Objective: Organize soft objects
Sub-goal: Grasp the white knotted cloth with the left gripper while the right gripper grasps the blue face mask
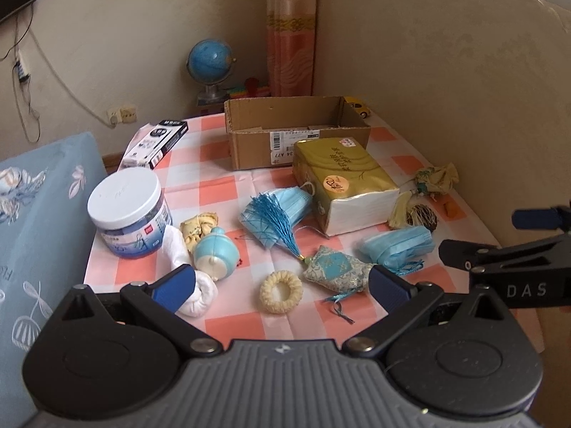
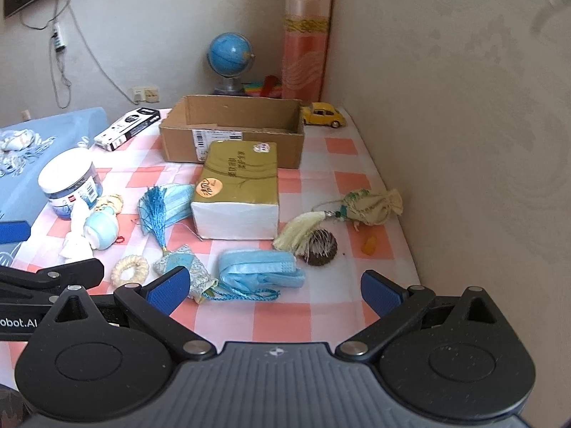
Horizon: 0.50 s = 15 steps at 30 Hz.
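My left gripper (image 1: 282,287) is open and empty above the near table edge, over a cream knitted ring (image 1: 281,291) and a blue brocade sachet (image 1: 335,267). My right gripper (image 2: 274,292) is open and empty, just in front of a folded blue face mask (image 2: 258,269). A second mask with a blue tassel (image 1: 276,214) lies mid-table. A gold tissue pack (image 1: 342,185) stands before an open cardboard box (image 1: 296,132). A yellow pouch with a cream tassel (image 2: 371,205) and a white cloth (image 1: 198,289) also lie on the table.
A white-lidded jar (image 1: 128,210), a blue ceramic figure (image 1: 214,253), a black-and-white carton (image 1: 157,142), a brown spiky ball (image 2: 319,246) and a yellow toy car (image 2: 323,114) are on the checked tablecloth (image 2: 321,292). A wall stands at right, a blue cushion (image 1: 43,214) at left.
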Each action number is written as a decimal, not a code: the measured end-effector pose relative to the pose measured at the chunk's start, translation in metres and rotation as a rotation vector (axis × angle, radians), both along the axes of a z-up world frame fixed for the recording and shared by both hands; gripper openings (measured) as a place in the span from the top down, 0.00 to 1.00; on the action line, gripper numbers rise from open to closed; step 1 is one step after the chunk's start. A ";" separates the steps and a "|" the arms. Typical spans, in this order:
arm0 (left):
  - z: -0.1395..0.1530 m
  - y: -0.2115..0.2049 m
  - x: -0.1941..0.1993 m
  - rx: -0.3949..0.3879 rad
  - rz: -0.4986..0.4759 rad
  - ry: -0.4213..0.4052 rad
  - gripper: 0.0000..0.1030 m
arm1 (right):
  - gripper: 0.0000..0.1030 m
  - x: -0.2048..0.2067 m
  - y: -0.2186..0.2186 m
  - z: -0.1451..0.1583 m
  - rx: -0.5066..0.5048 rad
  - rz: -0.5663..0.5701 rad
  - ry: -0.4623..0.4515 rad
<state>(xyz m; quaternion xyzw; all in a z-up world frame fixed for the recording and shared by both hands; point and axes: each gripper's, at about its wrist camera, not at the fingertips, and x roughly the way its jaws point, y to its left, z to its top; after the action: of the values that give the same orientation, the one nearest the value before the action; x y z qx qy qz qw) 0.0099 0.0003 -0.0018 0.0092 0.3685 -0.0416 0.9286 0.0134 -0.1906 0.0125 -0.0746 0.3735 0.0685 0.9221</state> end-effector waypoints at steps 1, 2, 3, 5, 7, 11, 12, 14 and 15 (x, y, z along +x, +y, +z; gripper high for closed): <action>-0.001 0.000 -0.001 0.007 -0.011 -0.009 0.01 | 0.00 0.000 0.000 -0.001 0.001 0.012 -0.007; -0.002 0.001 -0.001 0.011 -0.021 -0.019 0.01 | 0.00 0.001 0.000 -0.003 -0.001 0.024 -0.009; -0.004 0.003 -0.002 0.008 -0.031 -0.029 0.01 | 0.00 0.002 0.000 -0.004 -0.004 0.034 -0.011; -0.007 0.008 -0.001 -0.020 -0.042 -0.030 0.01 | 0.00 0.003 0.000 -0.008 -0.008 0.056 -0.019; -0.011 0.013 0.002 -0.038 -0.044 -0.011 0.01 | 0.00 0.006 0.001 -0.012 -0.011 0.073 -0.016; -0.023 0.020 0.005 0.000 -0.027 -0.002 0.01 | 0.00 0.010 0.001 -0.022 -0.010 0.103 -0.005; -0.027 0.023 0.006 0.000 -0.023 -0.002 0.01 | 0.00 0.010 0.001 -0.024 -0.010 0.108 -0.006; -0.035 0.031 0.008 -0.011 -0.008 0.000 0.01 | 0.00 0.011 0.002 -0.028 -0.009 0.122 -0.006; -0.038 0.036 0.009 -0.019 0.000 -0.003 0.01 | 0.00 0.012 0.002 -0.029 -0.006 0.130 -0.008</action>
<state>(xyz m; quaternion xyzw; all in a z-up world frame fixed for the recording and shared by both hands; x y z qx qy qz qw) 0.0189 0.0365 -0.0398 0.0004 0.3669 -0.0449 0.9292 0.0250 -0.1883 -0.0167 -0.1020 0.3643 0.1269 0.9169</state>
